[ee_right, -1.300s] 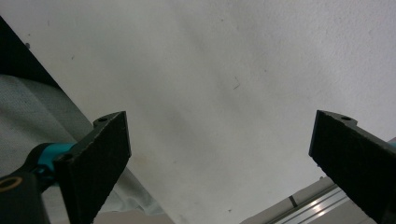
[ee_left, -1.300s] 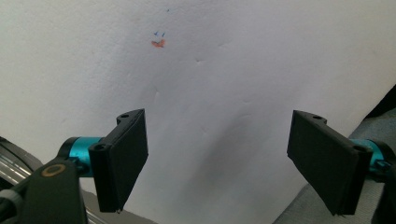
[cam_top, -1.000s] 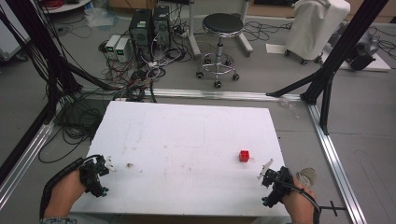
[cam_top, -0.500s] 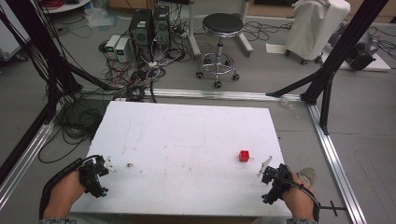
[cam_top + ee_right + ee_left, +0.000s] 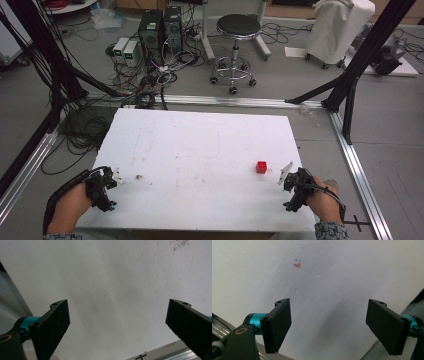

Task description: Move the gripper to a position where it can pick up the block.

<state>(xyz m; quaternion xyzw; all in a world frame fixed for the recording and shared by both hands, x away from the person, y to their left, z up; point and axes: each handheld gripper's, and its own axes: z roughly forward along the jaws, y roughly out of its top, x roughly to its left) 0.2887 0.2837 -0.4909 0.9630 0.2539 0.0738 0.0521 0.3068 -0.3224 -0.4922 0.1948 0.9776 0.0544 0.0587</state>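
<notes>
Two grippers spread wide over a white table, a red block near the right one.

From the high view we see the left gripper (image 5: 116,176) at the table's (image 5: 200,150) near-left edge, the right gripper (image 5: 285,172) near-right, the red block (image 5: 261,167) just beside it, untouched. In the left gripper view our jaws stand wide apart over bare white surface beneath an orange mark (image 5: 297,265). In the right gripper view, jaws equally apart, holding nothing.

No text, label, brand or number can be read in any view. The only signs are a black cross mark on the floor (image 5: 356,220) beside the table's near right corner, and small blue and orange pen marks (image 5: 297,263) on the white table (image 5: 200,145), too small to read.
</notes>
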